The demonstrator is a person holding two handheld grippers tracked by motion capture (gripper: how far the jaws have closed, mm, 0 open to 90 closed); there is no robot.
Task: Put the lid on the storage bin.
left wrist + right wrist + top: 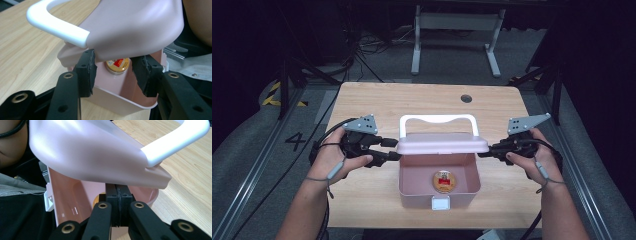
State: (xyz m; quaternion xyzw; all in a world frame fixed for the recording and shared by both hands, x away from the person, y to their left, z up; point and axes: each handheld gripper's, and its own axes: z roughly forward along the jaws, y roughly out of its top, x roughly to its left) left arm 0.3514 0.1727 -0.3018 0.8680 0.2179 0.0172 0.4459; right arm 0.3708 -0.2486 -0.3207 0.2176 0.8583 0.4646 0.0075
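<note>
From above I see a pink box (437, 187) sitting on the wooden counter (362, 195), near its front edge, with its pink lid (442, 145) raised over the far side of the box and the white handle (437, 120) standing up behind it. Inside, on the box floor, lies a small round tin (444, 181) with a gold rim and a red label. My left tool (393, 149) is at the left end of the lid; in the left gripper view its jaws stand apart, one on each side of the lid's lower edge, with the tin visible between them, and I cannot tell if the pads touch the plastic. My right tool (482, 152) meets the right end of the lid; in the right gripper view its jaws are pressed together just beneath the lid's underside, and I cannot tell whether any lip is pinched between them.
</note>
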